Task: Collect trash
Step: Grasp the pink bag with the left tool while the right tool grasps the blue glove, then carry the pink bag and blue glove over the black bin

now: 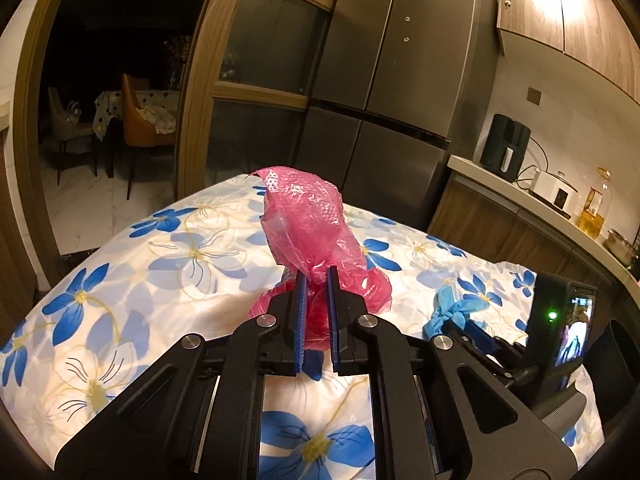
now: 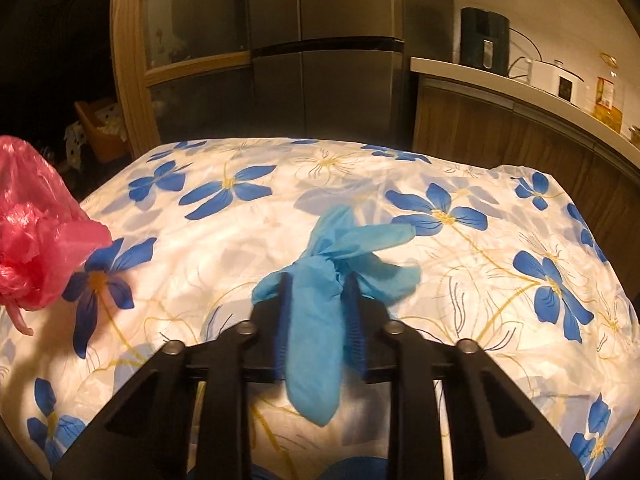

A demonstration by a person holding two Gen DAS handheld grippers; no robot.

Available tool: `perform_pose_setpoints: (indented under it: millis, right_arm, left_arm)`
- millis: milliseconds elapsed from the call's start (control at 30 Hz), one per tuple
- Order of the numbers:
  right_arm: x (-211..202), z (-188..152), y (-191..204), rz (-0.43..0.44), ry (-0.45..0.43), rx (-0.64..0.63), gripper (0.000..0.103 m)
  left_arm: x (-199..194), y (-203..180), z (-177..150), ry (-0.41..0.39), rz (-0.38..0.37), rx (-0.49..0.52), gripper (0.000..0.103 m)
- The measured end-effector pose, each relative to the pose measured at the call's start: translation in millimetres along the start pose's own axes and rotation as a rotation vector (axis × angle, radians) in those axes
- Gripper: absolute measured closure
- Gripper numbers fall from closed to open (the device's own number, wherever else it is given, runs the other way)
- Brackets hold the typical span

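A crumpled pink plastic bag (image 1: 310, 224) stands up from my left gripper (image 1: 316, 280), whose blue pads are shut on its lower part above the flowered tablecloth (image 1: 152, 280). The same pink bag (image 2: 36, 236) shows at the left edge of the right wrist view. A blue disposable glove (image 2: 320, 296) lies between the pads of my right gripper (image 2: 318, 284), which is shut on it; its fingers splay out ahead and one end hangs back toward the camera. In the left wrist view the blue glove (image 1: 456, 306) and the right gripper's black body show at the right.
The table with the white and blue flowered cloth (image 2: 500, 280) fills the foreground. Behind it stand a steel fridge (image 1: 400, 80) and a wooden-framed glass door (image 1: 256, 80). A counter (image 2: 520, 88) at the right carries a black appliance, a white cooker and an oil bottle.
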State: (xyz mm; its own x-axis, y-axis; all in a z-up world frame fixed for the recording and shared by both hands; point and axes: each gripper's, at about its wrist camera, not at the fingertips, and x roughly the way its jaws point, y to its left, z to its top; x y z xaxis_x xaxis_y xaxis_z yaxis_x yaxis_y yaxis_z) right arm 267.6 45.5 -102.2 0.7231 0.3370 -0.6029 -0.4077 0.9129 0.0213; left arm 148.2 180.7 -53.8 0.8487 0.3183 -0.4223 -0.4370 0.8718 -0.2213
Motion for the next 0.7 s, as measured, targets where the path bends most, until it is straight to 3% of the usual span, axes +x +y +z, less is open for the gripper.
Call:
perform_pose_setpoints:
  millis: [200,700]
  right_arm:
    - [-8,2,-8,0.021,-0.017,0.036,0.099]
    - [-83,2,-35,0.047,-0.152,0.082,0.101]
  left_arm:
    - [-11,0,1,-0.011,0.003,0.004,0.094]
    - [-33,-15,-3,-0.016,-0.016,0.026,0.094]
